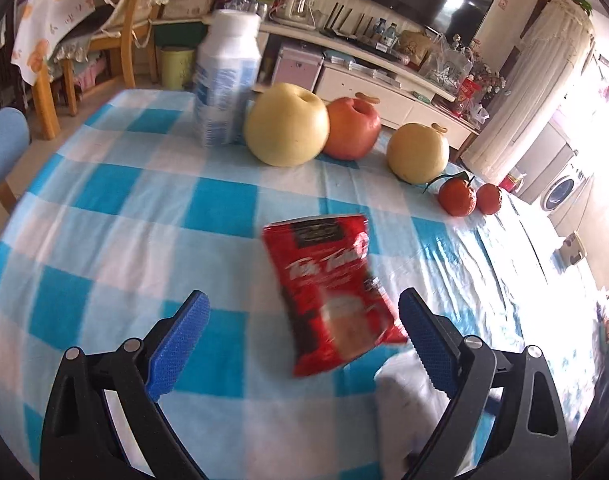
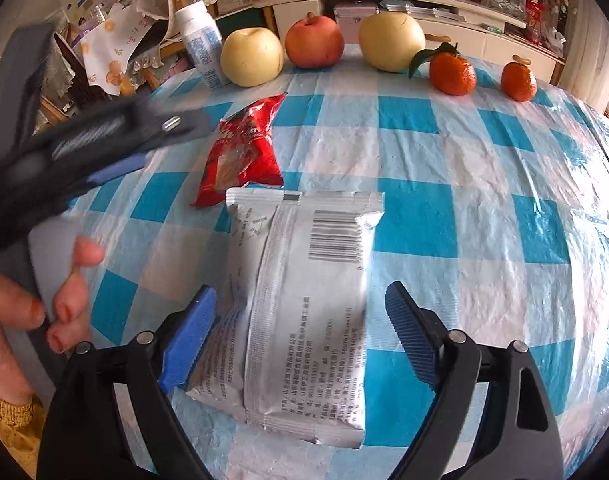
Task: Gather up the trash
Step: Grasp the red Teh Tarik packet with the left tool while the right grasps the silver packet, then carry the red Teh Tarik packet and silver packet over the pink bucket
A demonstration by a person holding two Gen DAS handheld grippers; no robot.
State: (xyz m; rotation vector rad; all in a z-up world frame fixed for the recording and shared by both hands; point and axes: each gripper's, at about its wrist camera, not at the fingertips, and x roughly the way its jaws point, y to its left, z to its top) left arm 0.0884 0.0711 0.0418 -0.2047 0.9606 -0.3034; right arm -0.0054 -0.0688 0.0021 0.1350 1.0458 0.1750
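Note:
A red snack packet (image 1: 332,292) lies on the blue-and-white checked tablecloth (image 1: 124,220); it also shows in the right wrist view (image 2: 242,148). My left gripper (image 1: 304,312) is open, its jaws on either side of the packet's near end. A silver wrapper (image 2: 304,296) with a barcode lies face down just in front of the red packet. My right gripper (image 2: 300,312) is open, jaws on either side of the silver wrapper. The left gripper's body (image 2: 84,140) appears blurred at the left of the right wrist view. A corner of the silver wrapper (image 1: 404,396) shows by the left gripper's right jaw.
Along the table's far edge stand a white bottle (image 2: 200,44), two yellow pears (image 2: 252,56) (image 2: 392,40), a red apple (image 2: 314,42) and two tangerines (image 2: 452,74) (image 2: 518,82). Chairs (image 1: 116,40) and a TV cabinet (image 1: 384,76) stand beyond the table.

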